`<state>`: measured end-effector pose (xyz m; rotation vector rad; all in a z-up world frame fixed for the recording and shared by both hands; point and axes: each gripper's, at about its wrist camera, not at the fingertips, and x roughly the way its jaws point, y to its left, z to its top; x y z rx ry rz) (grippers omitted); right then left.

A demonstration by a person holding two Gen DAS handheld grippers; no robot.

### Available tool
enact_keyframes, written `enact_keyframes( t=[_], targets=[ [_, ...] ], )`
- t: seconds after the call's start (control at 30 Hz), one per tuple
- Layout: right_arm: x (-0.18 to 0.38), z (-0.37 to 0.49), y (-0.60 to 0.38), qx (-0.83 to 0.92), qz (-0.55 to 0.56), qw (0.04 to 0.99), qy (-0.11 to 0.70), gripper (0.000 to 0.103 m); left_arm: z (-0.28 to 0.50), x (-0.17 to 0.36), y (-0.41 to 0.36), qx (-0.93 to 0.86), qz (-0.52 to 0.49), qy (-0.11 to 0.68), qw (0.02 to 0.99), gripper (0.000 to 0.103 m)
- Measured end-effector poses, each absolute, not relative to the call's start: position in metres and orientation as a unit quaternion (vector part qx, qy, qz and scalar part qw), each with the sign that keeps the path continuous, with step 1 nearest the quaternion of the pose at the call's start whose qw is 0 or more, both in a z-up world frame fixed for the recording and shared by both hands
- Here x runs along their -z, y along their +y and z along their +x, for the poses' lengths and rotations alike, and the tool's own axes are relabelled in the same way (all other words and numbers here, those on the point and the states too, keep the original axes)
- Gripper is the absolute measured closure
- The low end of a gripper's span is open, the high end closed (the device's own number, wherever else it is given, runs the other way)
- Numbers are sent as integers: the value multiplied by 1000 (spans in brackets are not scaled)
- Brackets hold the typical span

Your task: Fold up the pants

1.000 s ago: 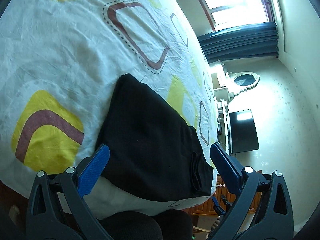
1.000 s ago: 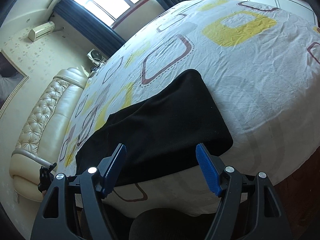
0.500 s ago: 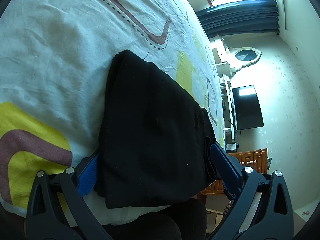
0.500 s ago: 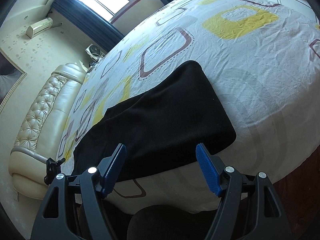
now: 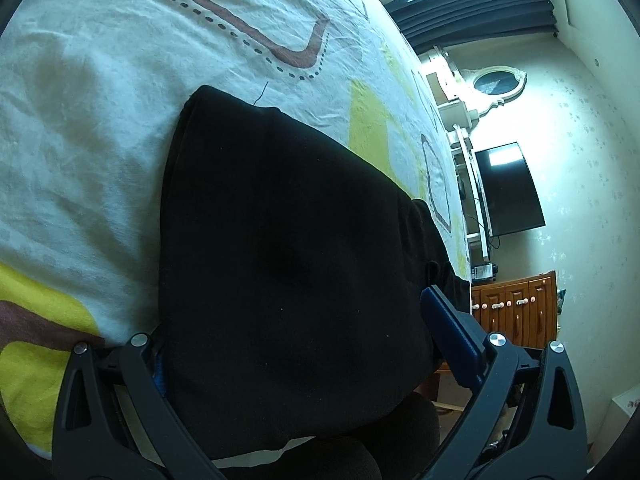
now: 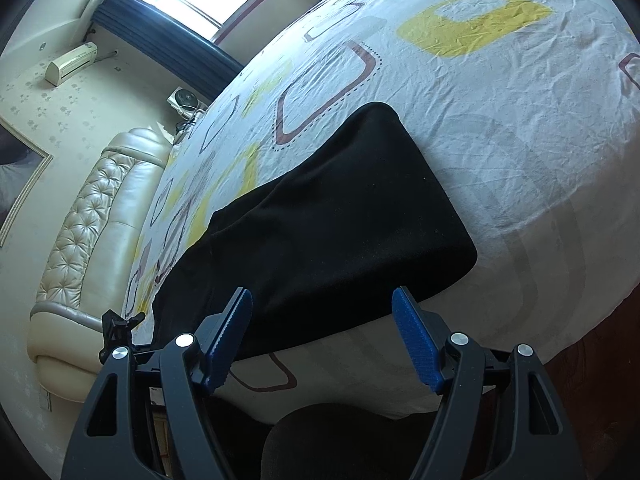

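The black pants (image 5: 288, 264) lie folded into a thick rectangle on the patterned bed sheet (image 5: 100, 120), near the bed's front edge. My left gripper (image 5: 296, 344) is open, its blue fingers astride the near end of the pants, with the left finger mostly hidden by the cloth. In the right wrist view the pants (image 6: 328, 232) stretch away to the left. My right gripper (image 6: 324, 336) is open and empty, just in front of the pants' near edge, not touching them.
A tufted cream headboard (image 6: 84, 248) stands at the left. A television (image 5: 508, 188), a white shelf and a wooden cabinet (image 5: 516, 312) stand beyond the bed. Dark curtains (image 5: 480, 4) hang by the window. The bed's front edge (image 6: 360, 364) drops off below the grippers.
My left gripper has moved forward over the pants, so the cloth now fills the space between its fingers. My right gripper has crept slightly closer to the pants' near edge.
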<state>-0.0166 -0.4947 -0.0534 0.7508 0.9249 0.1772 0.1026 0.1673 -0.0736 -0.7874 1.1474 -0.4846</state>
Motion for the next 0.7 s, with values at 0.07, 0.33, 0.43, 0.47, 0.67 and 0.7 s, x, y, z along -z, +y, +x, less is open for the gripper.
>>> enact_keyframes(
  t=[0.07,0.33,0.43,0.47,0.67,0.7],
  targets=[
    [56,-16,-496,-81,358,820,439,31,104,74,170,216,-372,525,734,3],
    [61,-18,-498,-75,366,815,443,31,102,74,179,150,-322,567,743,87],
    [60,-18,-499,-74,364,816,442,31,95,68,186,160,-352,552,739,90],
    [59,-18,-500,-73,364,818,440,31,93,62,183,162,-341,547,747,90],
    [54,-19,-502,-68,362,823,432,31,89,14,163,193,-340,505,769,91],
    [54,-19,-501,-67,361,824,432,31,89,2,156,199,-334,499,774,91]
  ],
)
